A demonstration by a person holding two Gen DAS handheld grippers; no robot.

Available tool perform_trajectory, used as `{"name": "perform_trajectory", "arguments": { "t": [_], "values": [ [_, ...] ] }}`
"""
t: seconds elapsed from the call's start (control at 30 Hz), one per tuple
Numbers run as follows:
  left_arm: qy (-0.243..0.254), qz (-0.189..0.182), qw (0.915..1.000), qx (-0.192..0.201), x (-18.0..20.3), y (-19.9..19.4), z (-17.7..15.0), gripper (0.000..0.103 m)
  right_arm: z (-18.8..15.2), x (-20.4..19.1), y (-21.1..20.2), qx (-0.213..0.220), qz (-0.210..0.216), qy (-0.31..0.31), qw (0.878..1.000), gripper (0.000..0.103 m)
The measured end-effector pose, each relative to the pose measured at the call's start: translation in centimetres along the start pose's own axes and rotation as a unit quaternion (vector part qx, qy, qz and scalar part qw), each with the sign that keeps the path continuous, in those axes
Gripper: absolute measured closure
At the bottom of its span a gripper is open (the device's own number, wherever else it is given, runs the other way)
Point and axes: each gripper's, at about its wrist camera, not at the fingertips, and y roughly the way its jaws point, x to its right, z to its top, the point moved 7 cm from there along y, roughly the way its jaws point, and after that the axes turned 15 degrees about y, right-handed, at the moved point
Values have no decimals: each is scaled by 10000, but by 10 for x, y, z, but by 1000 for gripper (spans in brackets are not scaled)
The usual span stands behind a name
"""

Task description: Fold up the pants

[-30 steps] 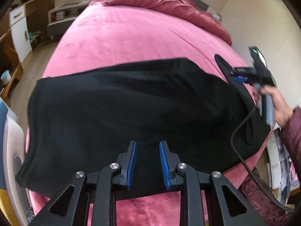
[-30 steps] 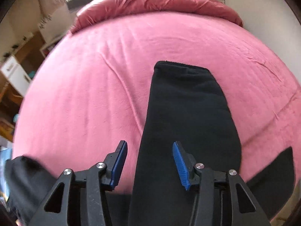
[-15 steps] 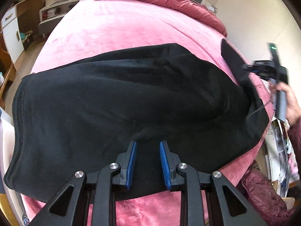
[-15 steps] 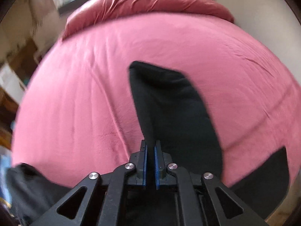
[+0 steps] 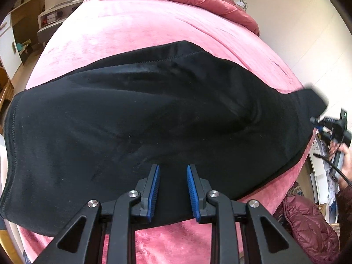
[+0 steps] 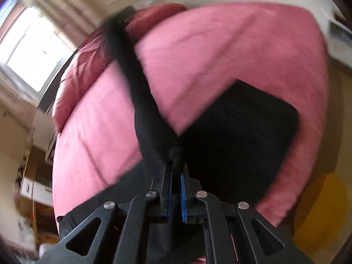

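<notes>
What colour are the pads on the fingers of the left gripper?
Blue pads on black fingers of the left gripper, clearest in the left wrist view.

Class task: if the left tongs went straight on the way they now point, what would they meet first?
Probably the black pants, spread on the pink bed directly ahead of the open left tongs.

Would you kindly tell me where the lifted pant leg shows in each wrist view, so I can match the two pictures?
Left wrist: the pant leg rises at the far right, pinched by the right gripper.
Right wrist: it runs as a dark strip from centre to upper left, clamped between the fingers.
Shared landmark: the pink bedspread.
</notes>
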Motion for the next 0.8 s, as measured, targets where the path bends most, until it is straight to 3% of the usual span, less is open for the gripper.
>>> {"name": "perform_trajectory", "arguments": {
  "t": [0.13, 0.23, 0.3, 0.37, 0.43, 0.47, 0.5, 0.53, 0.7, 0.8],
  "values": [
    [-57, 13, 10000, -46, 1, 4, 0, 77, 2, 37, 17, -205, 56, 463, 9987, 96],
    [-53, 41, 9999, -81, 1, 5, -1, 77, 5, 46, 25, -227, 227, 727, 9968, 89],
    [-31, 73, 9999, -113, 2, 6, -1, 77, 10, 49, 32, -188, 307, 912, 9952, 73],
    [20, 114, 9998, -132, 5, 8, 0, 77, 21, 50, 36, -139, 426, 1129, 9926, 67],
    [55, 136, 9998, -148, 8, 8, 1, 77, 29, 50, 41, -65, 352, 1205, 9921, 67],
    [73, 145, 9997, -154, 10, 9, 2, 77, 31, 48, 41, -27, 280, 1158, 9929, 72],
    [86, 148, 9997, -155, 12, 10, 2, 77, 32, 47, 36, 40, 198, 1057, 9942, 91],
    [102, 144, 9997, -155, 13, 10, 2, 77, 34, 43, 32, 108, 175, 924, 9955, 95],
    [161, 81, 9997, -162, 17, 12, 2, 77, 35, 33, 1, 274, 251, 498, 9981, 95],
    [250, 35, 9996, -148, 21, 13, 4, 77, 35, 43, -2, 251, -6, 407, 9989, 96]
  ]
}}
